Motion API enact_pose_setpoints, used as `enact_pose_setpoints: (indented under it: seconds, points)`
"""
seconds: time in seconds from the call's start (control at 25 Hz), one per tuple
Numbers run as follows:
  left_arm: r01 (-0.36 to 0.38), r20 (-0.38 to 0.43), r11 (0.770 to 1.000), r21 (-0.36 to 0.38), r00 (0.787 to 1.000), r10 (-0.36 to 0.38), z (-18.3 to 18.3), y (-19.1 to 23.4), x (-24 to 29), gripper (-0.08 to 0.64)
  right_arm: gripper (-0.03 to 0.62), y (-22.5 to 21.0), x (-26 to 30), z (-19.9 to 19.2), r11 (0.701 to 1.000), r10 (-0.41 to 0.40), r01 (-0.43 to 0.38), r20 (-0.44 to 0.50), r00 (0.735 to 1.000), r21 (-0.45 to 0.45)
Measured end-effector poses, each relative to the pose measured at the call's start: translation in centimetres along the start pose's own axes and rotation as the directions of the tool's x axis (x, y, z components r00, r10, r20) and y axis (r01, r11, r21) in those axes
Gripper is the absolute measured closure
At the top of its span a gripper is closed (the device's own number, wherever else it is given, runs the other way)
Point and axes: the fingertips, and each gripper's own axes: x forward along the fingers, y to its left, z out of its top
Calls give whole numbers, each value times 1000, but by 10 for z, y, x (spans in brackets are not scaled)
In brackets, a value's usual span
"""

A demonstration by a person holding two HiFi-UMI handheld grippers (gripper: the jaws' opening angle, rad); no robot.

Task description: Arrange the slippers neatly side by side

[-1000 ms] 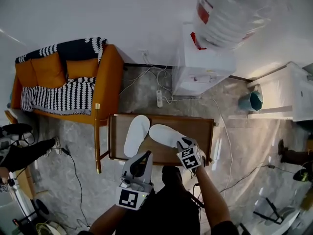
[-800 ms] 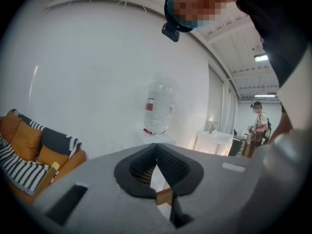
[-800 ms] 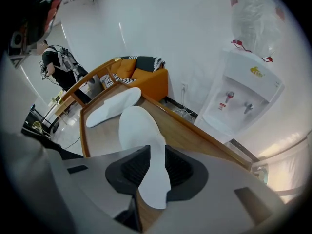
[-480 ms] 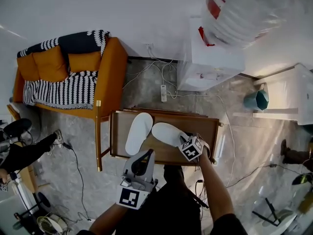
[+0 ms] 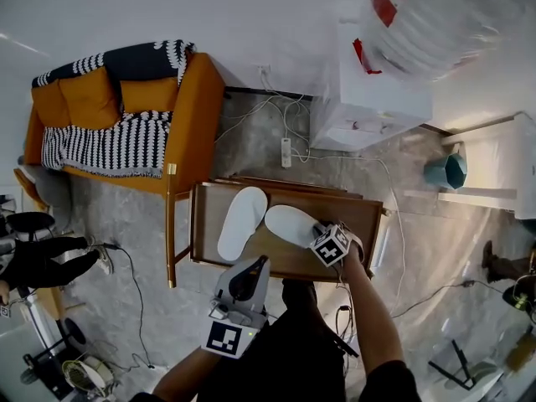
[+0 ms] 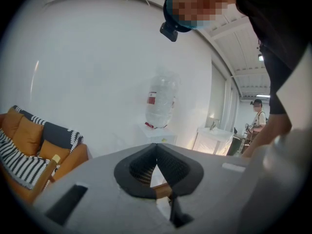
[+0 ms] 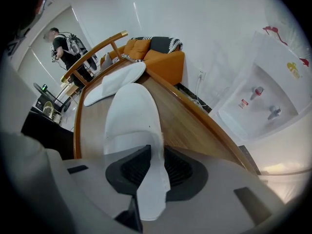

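- The right gripper [image 7: 156,152] points steeply down at the near right part of the wooden table [image 5: 356,218]. Its jaws have just closed a little further, and both pads press on the heel end of the right slipper [image 5: 289,223].
- That white slipper lies flat on the wood, slanting from the gripper toward the far left.
- The left slipper [image 5: 241,220], also white, lies on the left half of the table and runs roughly near to far. The right slipper's far end is just beside it, so the pair forms a V and is not parallel. Whether they touch I cannot tell.
- The left gripper [image 6: 156,147] is held in the air at the near edge of the table, left of the right one. Its jaws are closed together with nothing between them.
- An orange sofa [image 5: 126,115] stands to the far left.
- A water dispenser [image 5: 368,111] stands to the far right.
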Motion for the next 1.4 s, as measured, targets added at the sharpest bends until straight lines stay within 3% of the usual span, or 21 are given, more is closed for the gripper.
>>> enact_pose_setpoints:
  seconds: [0.4,0.76,1.16,1.4]
  points:
    - [4,-12,1000,-15,1000,-4,-9,1,-10,547,529,6,0,0,999,-20,20,-8,1000,-27]
    - [3,-9,1000,-15,1000,-3,-10,3,-18,547,563,7,-1,-4,998,-62,62,-11,998,19]
    - [1,-14,1000,-20,1000,-1,-13,4,-23,547,577,13,-13,-10,966,-52,32,70,996,257]
    - [10,-8,1000,-19,1000,-10,-10,4,-23,547,578,22,-16,-17,907,-41,-6,103,994,420]
